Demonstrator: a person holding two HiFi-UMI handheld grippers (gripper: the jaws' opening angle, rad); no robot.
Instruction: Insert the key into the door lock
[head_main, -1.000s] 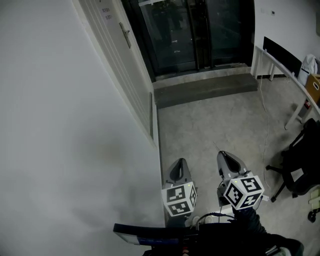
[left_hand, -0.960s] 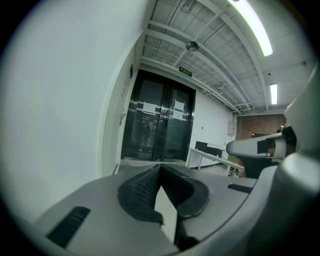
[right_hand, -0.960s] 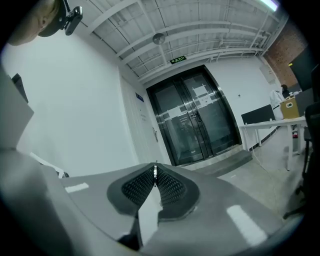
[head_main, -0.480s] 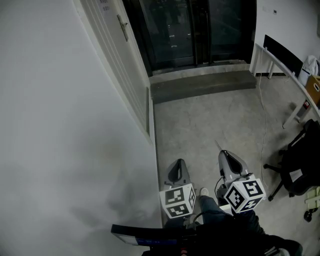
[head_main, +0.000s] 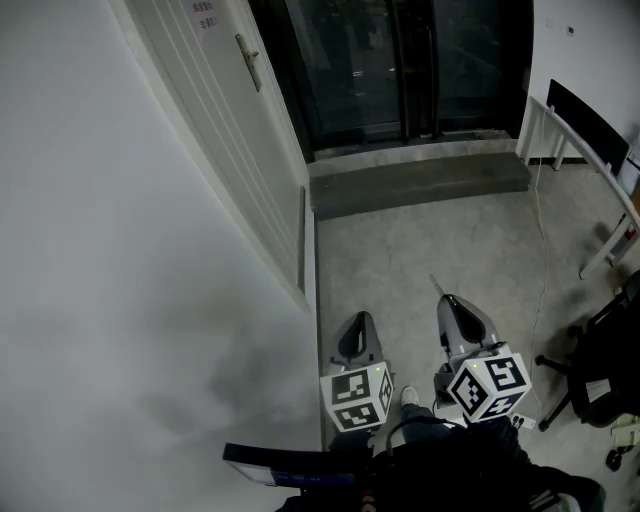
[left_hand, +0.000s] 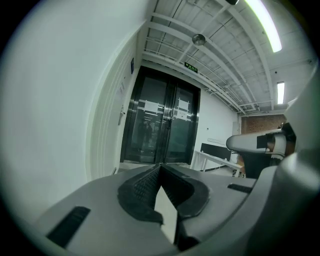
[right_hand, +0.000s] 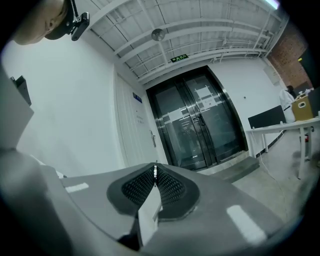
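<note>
- Key (right_hand: 155, 172): a thin metal blade, edge-on, pinched between the pads of the right gripper (head_main: 448, 303). In the head view its tip (head_main: 434, 285) sticks out ahead of the jaws, over the concrete floor (head_main: 420, 260).
- Left gripper (left_hand: 160, 167): jaws pressed together at the tips, nothing between them. It is held low, just beside the right gripper, close to the white wall (head_main: 120, 300).
- White door (head_main: 215, 120): set in that wall, well apart from both grippers. Lever handle (head_main: 248, 62) visible; the keyhole is too small to make out.
- Writing: notice sheet on the white door (head_main: 204, 14) and a small blue plate beside it (right_hand: 137, 98), neither legible. Green exit sign (right_hand: 179, 58) above the dark glass double doors (head_main: 400, 60), lettering too small to read. Paper sheets on the glass (left_hand: 182, 107), unreadable.
- Black-and-white square markers on each gripper cube (head_main: 357, 398) (head_main: 487, 384).
- Right side: white desk (head_main: 590, 170), black office chair (head_main: 605, 370).
</note>
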